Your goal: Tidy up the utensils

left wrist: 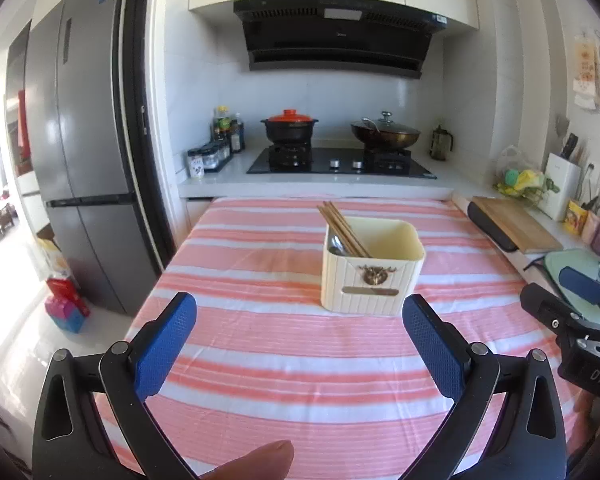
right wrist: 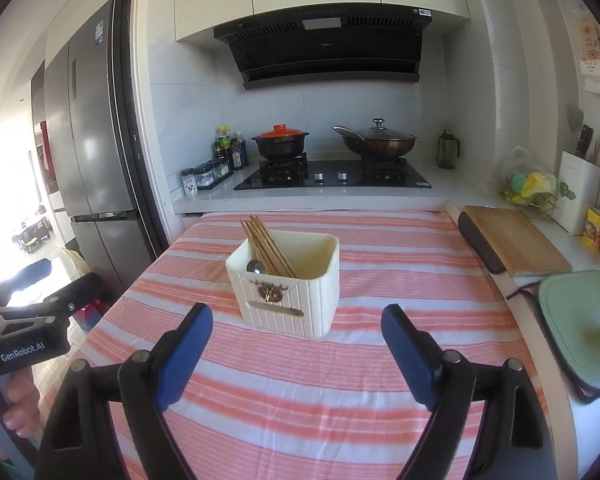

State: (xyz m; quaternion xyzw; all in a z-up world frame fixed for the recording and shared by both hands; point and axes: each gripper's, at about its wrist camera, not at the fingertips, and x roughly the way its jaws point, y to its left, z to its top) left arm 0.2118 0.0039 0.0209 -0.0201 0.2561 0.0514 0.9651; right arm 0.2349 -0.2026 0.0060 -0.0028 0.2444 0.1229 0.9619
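- We see our left tongs [left wrist: 300, 312] spread wide and empty, with black arms and blue pads of dimpled, rubbery texture.
- Our right tongs [right wrist: 298, 326] are likewise wide apart and hold nothing, with the same blue textured pads.
- The bench [left wrist: 260, 360] wears a soft cloth striped in salmon pink and white.
- Mid-bench stands a cream utensil holder [left wrist: 370, 276], a squarish tub with rounded corners, ribbed walls, and a brassy ornament and nameplate on its near face.
- Inside it, wooden chopsticks [left wrist: 342, 230] lean against the left back corner, their ends rising above the rim.
- A shiny metal spoon [right wrist: 256, 267] lies low beside them, only its bowl showing.
- The holder sits just ahead of both tongs, touching neither.
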